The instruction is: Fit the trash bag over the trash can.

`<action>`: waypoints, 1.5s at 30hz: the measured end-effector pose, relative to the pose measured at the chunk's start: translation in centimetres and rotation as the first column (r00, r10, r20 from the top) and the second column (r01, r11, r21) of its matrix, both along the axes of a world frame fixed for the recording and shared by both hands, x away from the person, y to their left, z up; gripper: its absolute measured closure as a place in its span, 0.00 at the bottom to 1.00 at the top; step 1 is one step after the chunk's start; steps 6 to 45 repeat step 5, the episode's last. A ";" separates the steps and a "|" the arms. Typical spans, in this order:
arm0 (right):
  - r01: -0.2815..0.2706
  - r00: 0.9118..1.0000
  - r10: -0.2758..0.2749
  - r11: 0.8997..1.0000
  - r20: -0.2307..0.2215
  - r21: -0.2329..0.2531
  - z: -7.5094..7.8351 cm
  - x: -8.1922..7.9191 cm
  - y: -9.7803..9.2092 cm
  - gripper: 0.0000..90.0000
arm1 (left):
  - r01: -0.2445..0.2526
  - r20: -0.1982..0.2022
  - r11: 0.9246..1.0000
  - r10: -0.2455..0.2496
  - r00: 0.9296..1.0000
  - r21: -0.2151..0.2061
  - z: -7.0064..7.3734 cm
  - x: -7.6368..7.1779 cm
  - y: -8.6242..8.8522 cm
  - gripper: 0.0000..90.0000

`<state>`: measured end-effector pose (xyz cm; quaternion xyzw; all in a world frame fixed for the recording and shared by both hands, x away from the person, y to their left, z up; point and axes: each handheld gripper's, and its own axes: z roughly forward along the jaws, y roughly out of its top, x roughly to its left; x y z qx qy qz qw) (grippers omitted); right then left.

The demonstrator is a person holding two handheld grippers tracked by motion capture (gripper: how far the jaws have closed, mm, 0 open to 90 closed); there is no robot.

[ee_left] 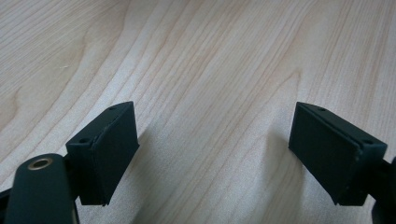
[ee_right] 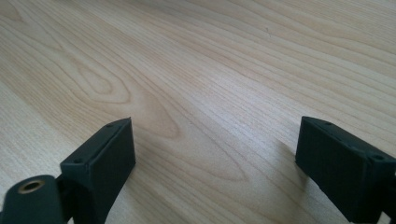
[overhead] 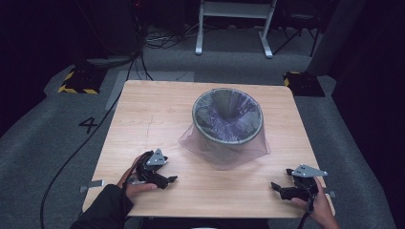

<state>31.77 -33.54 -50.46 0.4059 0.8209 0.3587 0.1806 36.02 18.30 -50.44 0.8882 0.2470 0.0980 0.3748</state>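
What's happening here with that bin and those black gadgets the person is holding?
A person sits at a wooden table with a hand-held gripper in each hand. The left gripper and the right gripper both rest near the table's front edge, open, with bare wood between their fingers. Farther back stands a round bin lined with a thin purple bag whose top is draped down over the outside. Neither gripper touches the bin or bag.

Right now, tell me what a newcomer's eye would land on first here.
First the waste bin standing at the middle of the wooden table, lined with a translucent purple bag that drapes over its rim. Then the left gripper and right gripper, resting near the table's near edge with jaws spread wide.
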 end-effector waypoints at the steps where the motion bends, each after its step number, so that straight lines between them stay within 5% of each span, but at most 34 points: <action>1: 0.000 1.000 0.000 1.000 0.000 0.000 0.0 0.0 0.0 0.13 | 0.002 0.000 1.000 -0.002 1.000 0.000 0.0 0.0 0.0 0.17; 45: 0.000 1.000 0.000 1.000 0.000 0.000 0.0 0.0 0.0 0.13 | 0.003 0.000 1.000 -0.003 1.000 0.001 0.0 0.0 0.0 0.17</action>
